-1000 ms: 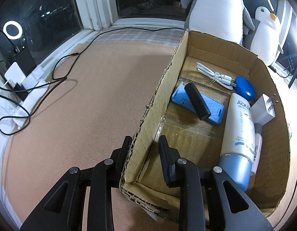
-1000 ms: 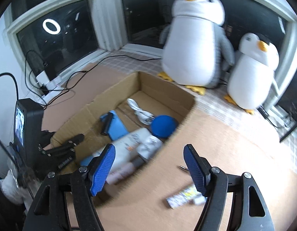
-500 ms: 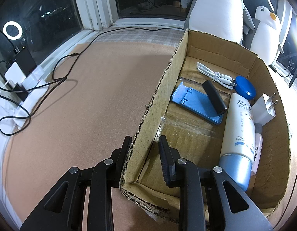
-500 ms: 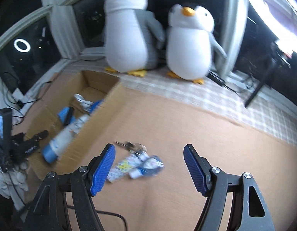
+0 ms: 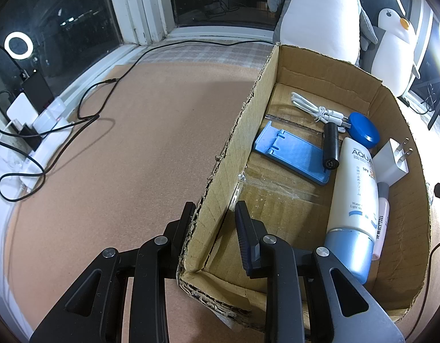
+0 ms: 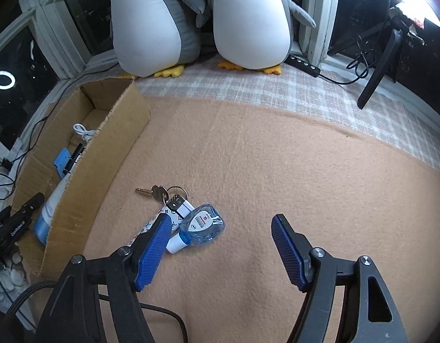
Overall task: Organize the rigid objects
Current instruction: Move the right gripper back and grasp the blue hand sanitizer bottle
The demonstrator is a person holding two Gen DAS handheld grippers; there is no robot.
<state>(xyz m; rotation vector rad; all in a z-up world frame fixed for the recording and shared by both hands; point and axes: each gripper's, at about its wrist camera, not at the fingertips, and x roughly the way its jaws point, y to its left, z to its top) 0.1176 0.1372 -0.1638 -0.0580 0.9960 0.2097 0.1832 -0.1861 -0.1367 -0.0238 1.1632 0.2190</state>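
Note:
A cardboard box [image 5: 242,131] holds a blue phone stand [image 5: 291,151], a black cylinder [image 5: 330,148], a white sunscreen tube [image 5: 354,197], a white charger [image 5: 392,163], a blue round lid [image 5: 364,130] and a white cable [image 5: 314,108]. My left gripper [image 5: 212,214] straddles the box's near left wall, its jaws close on either side of the cardboard. My right gripper [image 6: 221,224] is open and empty above the mat. A small blue bottle [image 6: 201,227] and a key ring with a patterned strap [image 6: 165,200] lie just ahead of its left finger [image 6: 152,251]. The box also shows in the right wrist view [image 6: 105,143].
Two plush penguins [image 6: 248,23] stand at the window behind the box. Cables and a power strip [image 5: 45,131] lie at the left edge of the mat. A black stand leg [image 6: 377,71] is at the far right. A black cable [image 6: 162,314] runs under my right gripper.
My right gripper swung right, away from the box, and now hovers over the bottle and keys. Inside the box the black cylinder rolled right off the blue stand toward the sunscreen tube. The left gripper stayed.

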